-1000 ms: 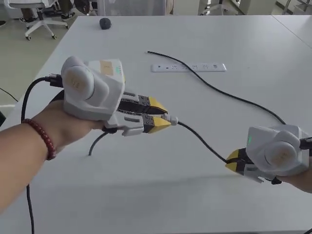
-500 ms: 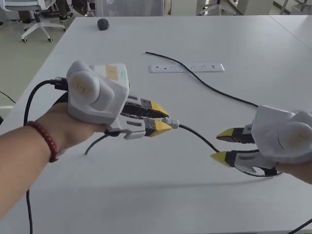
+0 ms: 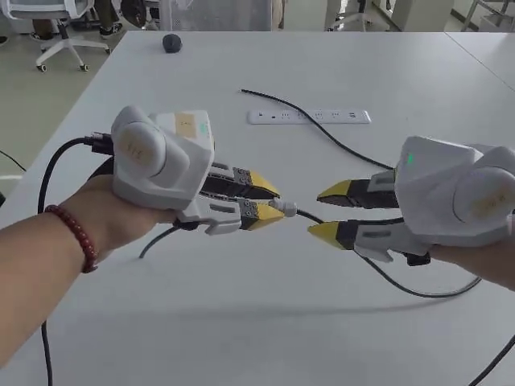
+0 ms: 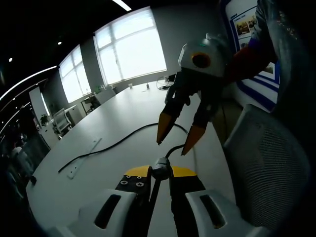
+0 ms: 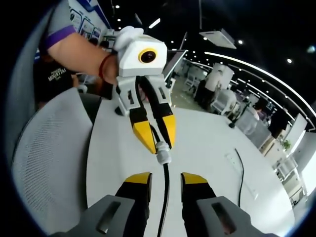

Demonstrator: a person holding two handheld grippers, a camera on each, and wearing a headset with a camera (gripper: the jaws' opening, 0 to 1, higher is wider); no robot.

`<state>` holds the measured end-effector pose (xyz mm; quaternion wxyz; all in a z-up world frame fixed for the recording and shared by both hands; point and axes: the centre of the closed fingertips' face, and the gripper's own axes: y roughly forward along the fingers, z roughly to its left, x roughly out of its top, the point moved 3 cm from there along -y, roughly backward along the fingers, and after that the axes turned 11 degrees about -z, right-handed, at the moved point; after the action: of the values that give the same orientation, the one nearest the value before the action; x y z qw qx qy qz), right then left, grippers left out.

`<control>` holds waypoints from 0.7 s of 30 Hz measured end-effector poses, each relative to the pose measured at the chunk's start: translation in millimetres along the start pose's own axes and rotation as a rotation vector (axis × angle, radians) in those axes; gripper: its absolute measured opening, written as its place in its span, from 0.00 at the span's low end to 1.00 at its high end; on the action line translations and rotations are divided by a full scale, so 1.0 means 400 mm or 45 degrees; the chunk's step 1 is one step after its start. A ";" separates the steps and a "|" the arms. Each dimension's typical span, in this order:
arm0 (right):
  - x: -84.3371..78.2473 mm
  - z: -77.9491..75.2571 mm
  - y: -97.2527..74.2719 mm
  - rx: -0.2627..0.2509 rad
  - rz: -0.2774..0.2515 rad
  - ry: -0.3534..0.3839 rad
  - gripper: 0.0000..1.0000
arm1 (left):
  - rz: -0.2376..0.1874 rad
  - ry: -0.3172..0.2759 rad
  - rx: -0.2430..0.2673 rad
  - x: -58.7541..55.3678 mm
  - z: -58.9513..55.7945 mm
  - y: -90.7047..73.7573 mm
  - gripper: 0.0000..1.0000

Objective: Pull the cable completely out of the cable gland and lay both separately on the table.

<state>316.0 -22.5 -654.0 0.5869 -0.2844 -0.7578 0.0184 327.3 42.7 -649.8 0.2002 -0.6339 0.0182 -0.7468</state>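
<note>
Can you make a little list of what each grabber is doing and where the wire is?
Left gripper: shut on the cable gland
Right gripper: open, jaws either side of the cable, near the gland
Cable: runs through the gland, rest trails over the table
Also there: power strip

table (image 3: 241,322), white | power strip (image 3: 310,117); black cable (image 3: 338,141); dark lump (image 3: 172,42)

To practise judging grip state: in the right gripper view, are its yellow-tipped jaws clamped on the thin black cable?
No, the right gripper has its jaws apart, with the thin black cable passing between them.
</note>
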 end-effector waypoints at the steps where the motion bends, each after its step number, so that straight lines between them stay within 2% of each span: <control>1: 0.001 0.000 0.002 0.007 -0.004 -0.010 0.19 | -0.004 -0.003 -0.002 0.001 -0.002 0.000 0.15; 10: 0.012 0.006 0.023 0.043 0.002 -0.055 0.13 | -0.011 -0.003 -0.005 0.005 -0.008 -0.001 0.15; 21: -0.002 0.006 0.028 0.058 0.043 -0.090 0.08 | -0.017 -0.008 -0.003 0.006 -0.011 -0.003 0.15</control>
<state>318.7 -12.7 -659.4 0.5656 -0.2829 -0.7726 0.0555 322.5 41.9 -648.3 0.1945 -0.6365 0.0141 -0.7462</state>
